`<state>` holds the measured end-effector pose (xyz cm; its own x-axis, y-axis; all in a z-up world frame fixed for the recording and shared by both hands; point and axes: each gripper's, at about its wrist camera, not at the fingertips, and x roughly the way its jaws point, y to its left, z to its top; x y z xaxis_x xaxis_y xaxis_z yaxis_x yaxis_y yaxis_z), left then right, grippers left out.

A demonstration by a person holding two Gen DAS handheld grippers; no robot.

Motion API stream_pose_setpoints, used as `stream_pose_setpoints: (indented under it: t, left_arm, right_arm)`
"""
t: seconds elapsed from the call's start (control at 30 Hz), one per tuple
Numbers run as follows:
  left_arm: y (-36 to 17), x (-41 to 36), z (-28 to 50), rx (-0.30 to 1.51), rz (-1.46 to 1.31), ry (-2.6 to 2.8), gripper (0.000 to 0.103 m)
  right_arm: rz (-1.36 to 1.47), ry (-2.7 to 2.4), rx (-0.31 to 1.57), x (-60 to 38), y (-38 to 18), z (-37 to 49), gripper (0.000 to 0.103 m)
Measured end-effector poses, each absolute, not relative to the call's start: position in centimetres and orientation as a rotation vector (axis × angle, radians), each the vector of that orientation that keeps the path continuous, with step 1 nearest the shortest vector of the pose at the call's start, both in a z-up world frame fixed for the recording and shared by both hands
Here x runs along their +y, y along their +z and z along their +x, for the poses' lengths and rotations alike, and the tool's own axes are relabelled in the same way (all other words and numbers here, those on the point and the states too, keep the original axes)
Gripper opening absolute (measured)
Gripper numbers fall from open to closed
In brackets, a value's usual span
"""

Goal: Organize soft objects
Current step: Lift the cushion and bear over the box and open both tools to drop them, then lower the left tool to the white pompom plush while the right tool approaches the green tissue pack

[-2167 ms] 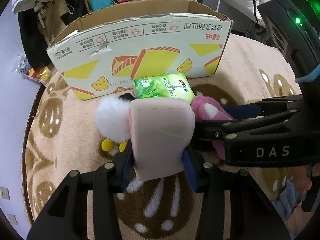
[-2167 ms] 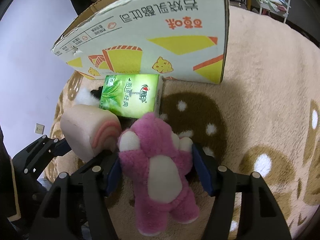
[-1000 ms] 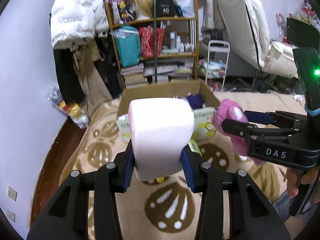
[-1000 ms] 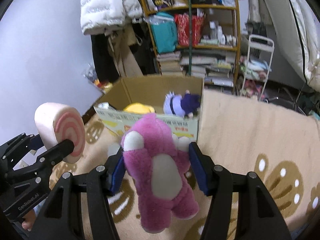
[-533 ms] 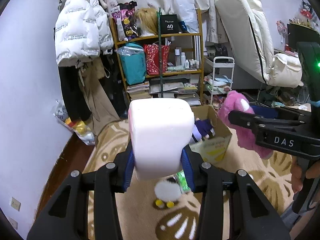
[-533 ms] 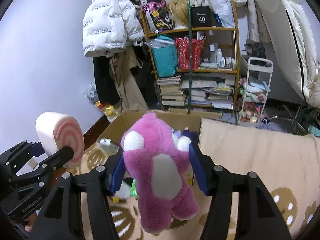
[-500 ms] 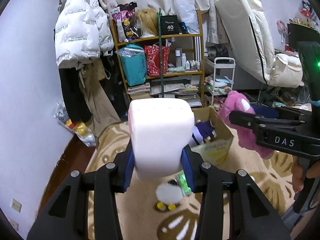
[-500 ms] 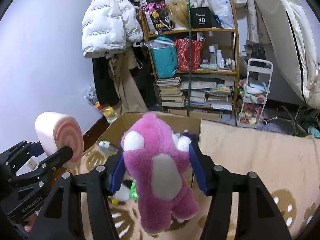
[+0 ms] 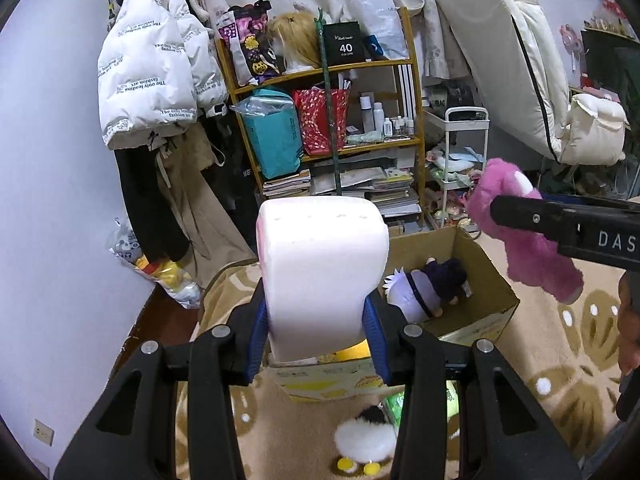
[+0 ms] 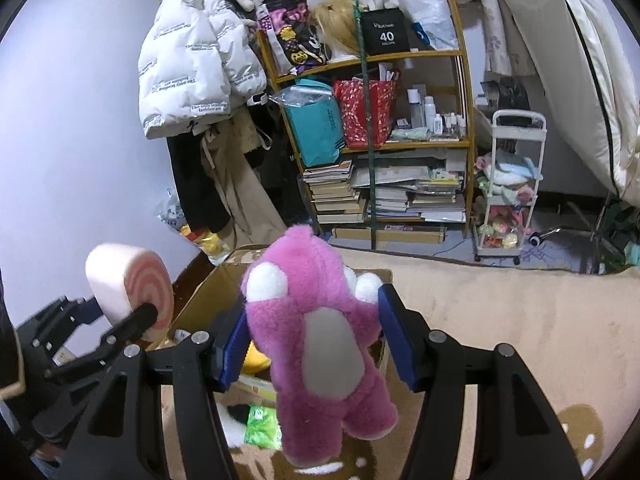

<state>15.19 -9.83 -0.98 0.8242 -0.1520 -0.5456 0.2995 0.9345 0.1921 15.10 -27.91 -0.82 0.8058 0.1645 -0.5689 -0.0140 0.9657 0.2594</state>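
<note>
The pink foam roll [image 9: 320,268] hides the near-left part of the cardboard box [image 9: 480,280]. The yellow toy [image 10: 256,356] and green packet [image 10: 262,426] show only partly. Labels on the shelf bottles [image 10: 430,114] are too small to read.

- A lived-in home bedroom is showing here.
- A white puffer jacket [image 9: 148,80] is hanging on the far left wall.
- A cluttered wooden shelf [image 10: 400,140] is holding books and bottles.
- A mattress [image 9: 508,60] is leaning far right.
- A patterned rug [image 10: 520,320] is covering the floor.

Beige patterned rug [image 9: 568,344], open cardboard box [image 9: 480,276], white fluffy toy [image 9: 364,438], green packet [image 10: 262,426] beside it
</note>
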Motion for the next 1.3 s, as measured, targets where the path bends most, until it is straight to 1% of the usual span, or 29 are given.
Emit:
stream_pose_setpoints:
  t: [0.3, 0.4, 0.43, 0.5, 0.6, 0.77, 0.9, 0.97, 1.1, 1.17, 1.3]
  left_arm:
    - [-4.2, -11.3, 17.2, 0.618, 0.291, -0.253, 0.043]
    - [-5.3, -11.1, 17.6, 0.651, 0.267, -0.273, 0.043]
    - [-5.6, -10.9, 17.7, 0.659, 0.254, -0.274, 0.044]
    - [-6.1, -10.7, 18.1, 0.679, 0.235, -0.273, 0.044]
    - [-6.5, -10.7, 18.4, 0.700, 0.251, -0.287, 0.048]
    - [-6.6, -10.3, 18.4, 0.683, 0.252, -0.260, 0.066]
    - [-6.5, -9.9, 18.5, 0.683, 0.251, -0.236, 0.070]
    - [-6.5, -9.7, 18.6, 0.695, 0.249, -0.227, 0.073]
    - [-6.5, -9.4, 18.5, 0.704, 0.249, -0.207, 0.080]
    - [-6.4, -9.3, 18.3, 0.706, 0.255, -0.196, 0.083]
    - [-6.0, -8.8, 17.5, 0.708, 0.270, -0.171, 0.086]
  right_arm:
    - [0.308, 0.167, 0.677, -28.0, -3.7, 17.4, 0.064]
    - [0.300, 0.157, 0.677, -27.7, -4.3, 17.8, 0.066]
    - [0.303, 0.153, 0.672, -27.6, -4.6, 17.8, 0.069]
    - [0.308, 0.150, 0.669, -27.5, -4.9, 17.9, 0.069]
    - [0.306, 0.154, 0.686, -27.4, -5.5, 18.2, 0.069]
    - [0.286, 0.172, 0.708, -27.1, -6.0, 18.6, 0.072]
    - [0.280, 0.165, 0.728, -27.1, -6.4, 18.7, 0.074]
    - [0.279, 0.160, 0.733, -27.1, -6.4, 18.7, 0.078]
    - [0.281, 0.159, 0.730, -27.1, -6.3, 18.4, 0.082]
    - [0.279, 0.162, 0.729, -27.1, -6.3, 18.4, 0.091]
    - [0.252, 0.160, 0.708, -27.0, -5.5, 17.4, 0.093]
